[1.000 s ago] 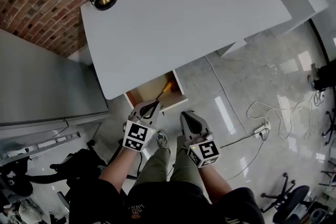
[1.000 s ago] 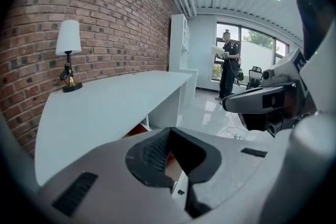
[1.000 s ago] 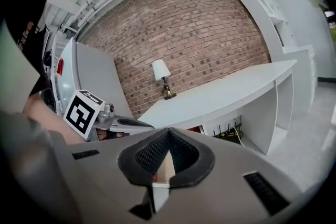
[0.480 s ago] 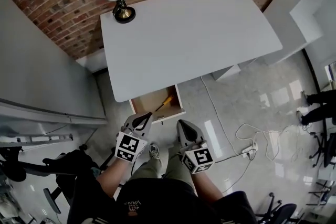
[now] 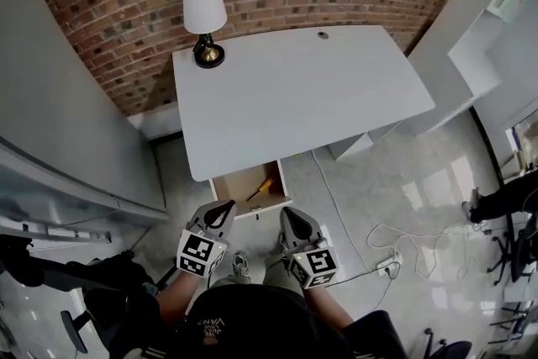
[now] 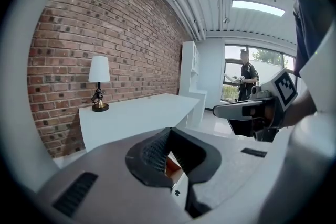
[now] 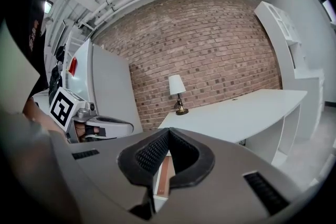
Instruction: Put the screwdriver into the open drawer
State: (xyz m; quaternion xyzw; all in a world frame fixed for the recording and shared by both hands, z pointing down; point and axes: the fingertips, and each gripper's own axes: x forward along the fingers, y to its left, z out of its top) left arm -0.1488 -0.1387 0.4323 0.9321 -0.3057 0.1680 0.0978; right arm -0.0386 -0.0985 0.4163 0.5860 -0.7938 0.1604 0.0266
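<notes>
Two tools: left gripper (image 5: 224, 208) and right gripper (image 5: 285, 213) had jaws pressed together, empty.
Screwdriver (image 5: 260, 188): lay in open drawer (image 5: 234, 183), just beyond their tips.
Around: desk (image 5: 303, 97) overhung drawer; lamp (image 5: 205, 8) stood on it.

The open drawer (image 5: 235, 183) is sticking out from under the near edge of the desk (image 5: 303, 97), lying open from above; the screwdriver (image 5: 260, 188) is taking up its right side, the left side lying bare. The desk is overhanging the drawer's back. A lamp (image 5: 204, 21) is standing at the desk's far left corner, well apart. A grey cabinet (image 5: 76, 122) is closing off the left, and cables (image 5: 395, 252) are trailing over the floor (image 5: 378, 181) at the right.
</notes>
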